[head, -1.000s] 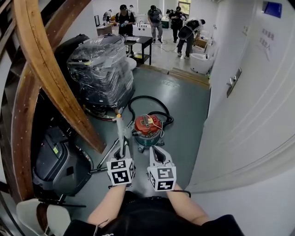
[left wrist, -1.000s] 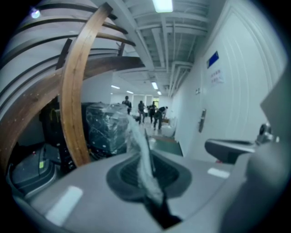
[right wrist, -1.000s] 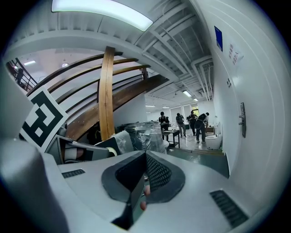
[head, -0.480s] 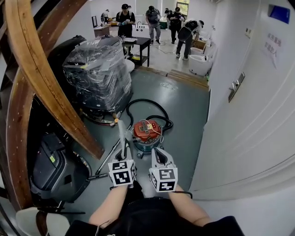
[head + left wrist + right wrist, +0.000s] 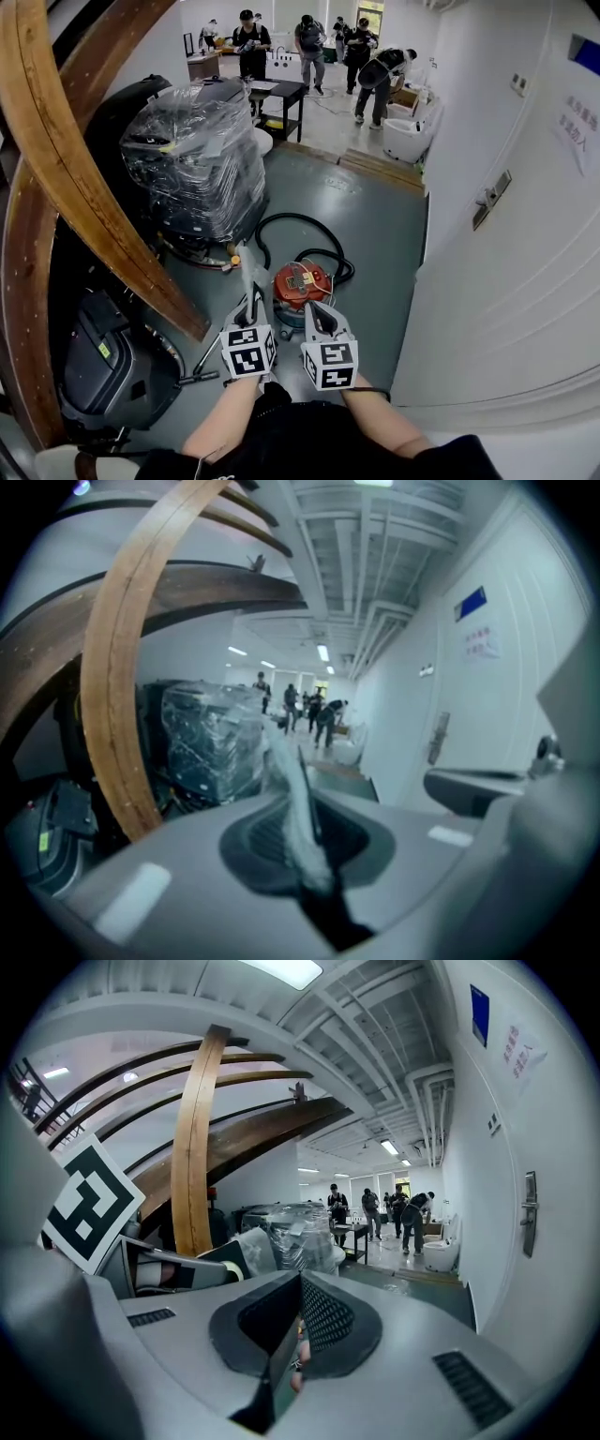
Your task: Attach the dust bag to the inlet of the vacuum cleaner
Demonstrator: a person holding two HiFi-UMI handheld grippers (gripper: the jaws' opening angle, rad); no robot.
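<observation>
- Grey floor, mid-frame: the vacuum (image 5: 302, 285) sits nearer the left gripper (image 5: 254, 302) than a second ago.
- Its jaws pinch the bag (image 5: 247, 279), a thin strip whose long axis points up-frame.
- Beside it, the right gripper (image 5: 315, 307) is pressed together, empty.

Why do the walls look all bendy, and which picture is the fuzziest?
Head view: the wide lens bows the white wall. Right gripper view: sharp in the middle, with dark rounded corners. Left gripper view: the fuzziest, and the dust bag up close looks smeared.
</observation>
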